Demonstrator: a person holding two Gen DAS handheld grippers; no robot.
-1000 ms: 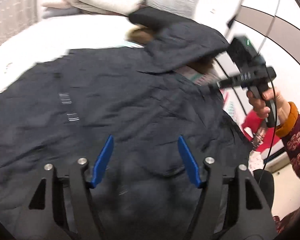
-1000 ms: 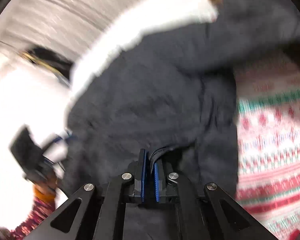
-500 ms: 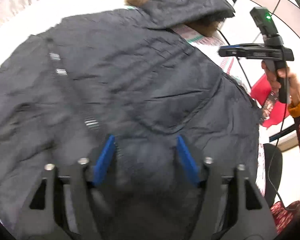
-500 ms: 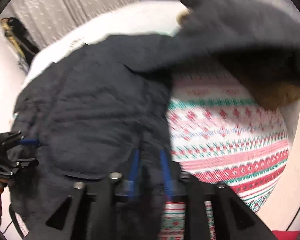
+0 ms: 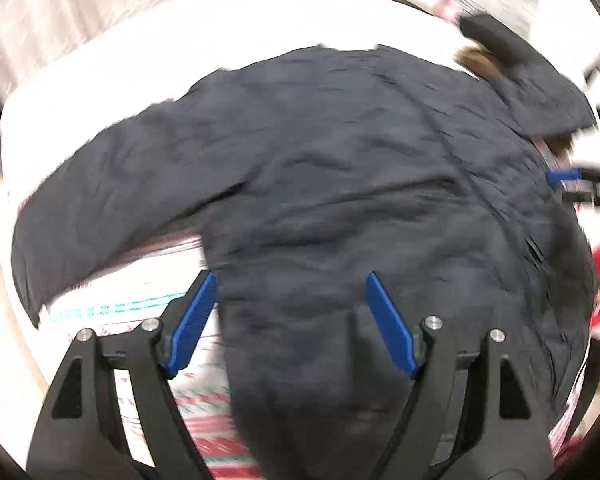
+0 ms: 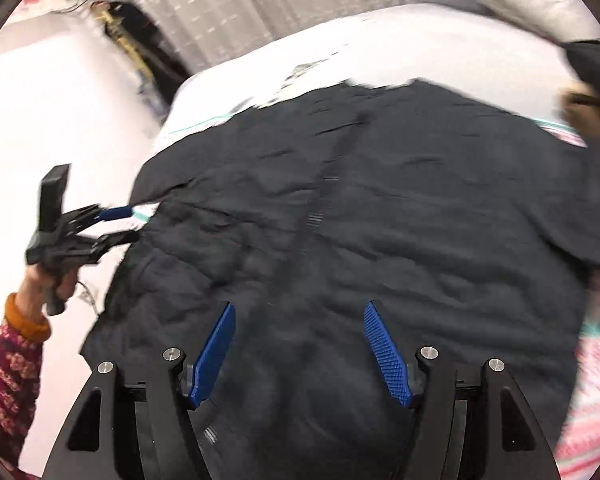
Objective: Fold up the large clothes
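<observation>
Left wrist view: your left gripper [image 5: 288,320] points down at a dark navy coat [image 5: 340,184] that is spread over a bed [image 5: 140,60]. Its two blue pads stand wide apart and are opening further, with nothing pinched between them. The coat's lower body fills the space beyond and between the pads, lying below them, not held. One sleeve [image 5: 100,200] stretches out to the left, over a patterned blanket [image 5: 140,308] with red, green and white bands. The hood [image 5: 520,68], with a tan fur edge, lies toward the upper right. At the far right edge, a blue pad of your right gripper [image 5: 564,178] shows beside the coat's edge. This view is blurred.

From the right wrist view, your right gripper [image 6: 300,344] also points down at the coat [image 6: 380,220]. Its jaws are apart and opening, and no fabric is caught in them; the cloth lies flat on the bed [image 6: 260,64] under and ahead of the pads. At the left, your left hand [image 6: 54,276], in a patterned sleeve with an orange cuff, holds the left gripper [image 6: 130,224] at the coat's left edge, fingers spread, level with a strip of the blanket's pale trim. Whether they touch the fabric cannot be told. A curtain [image 6: 280,0] hangs behind the bed.
</observation>
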